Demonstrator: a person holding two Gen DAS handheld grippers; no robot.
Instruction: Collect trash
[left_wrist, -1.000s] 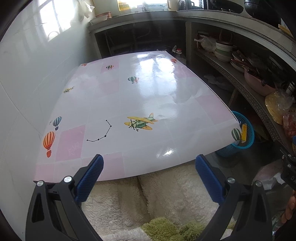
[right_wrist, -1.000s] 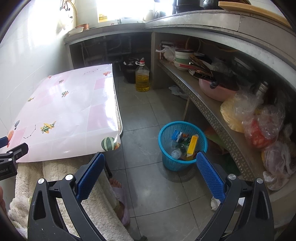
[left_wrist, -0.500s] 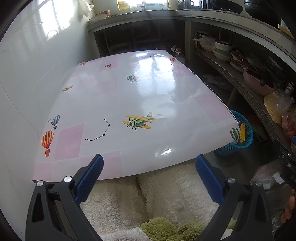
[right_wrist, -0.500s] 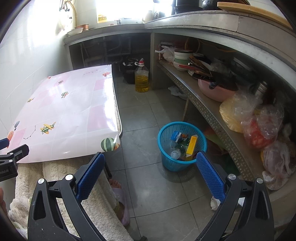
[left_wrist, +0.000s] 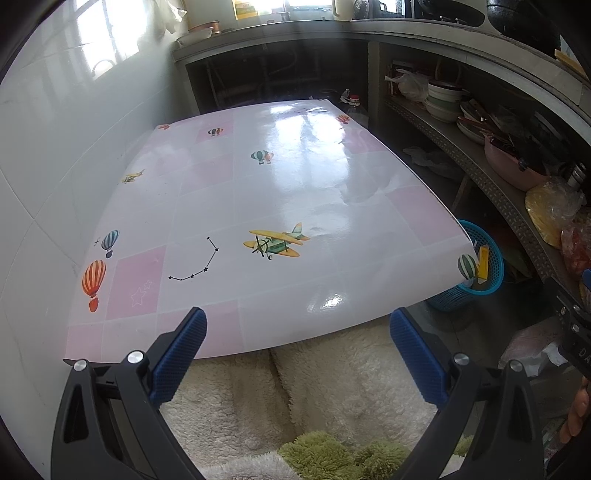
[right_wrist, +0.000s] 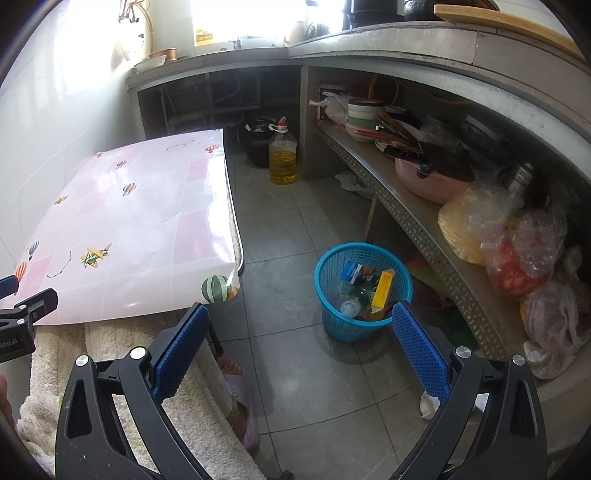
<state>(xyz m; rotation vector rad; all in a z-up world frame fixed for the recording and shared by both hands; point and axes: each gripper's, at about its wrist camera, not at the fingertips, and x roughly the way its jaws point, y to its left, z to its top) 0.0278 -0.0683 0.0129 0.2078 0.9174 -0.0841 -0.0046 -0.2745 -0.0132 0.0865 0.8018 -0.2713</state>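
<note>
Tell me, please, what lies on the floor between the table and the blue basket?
Nothing: in the right wrist view, only bare grey floor tiles lie between the table and the blue basket.

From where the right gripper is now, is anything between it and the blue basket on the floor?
Nothing visible: bare floor tiles lie between the open right gripper and the blue basket. The table stands off to its left.

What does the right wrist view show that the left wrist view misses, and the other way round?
Right wrist only: the basket's contents, a clear bottle and a yellow box, plus the oil jug in full and a slippered foot. Left wrist only: the whole bare tabletop, with its biplane print. Both show the pink table, blue basket and cluttered shelf; each gripper is open and empty.
</note>
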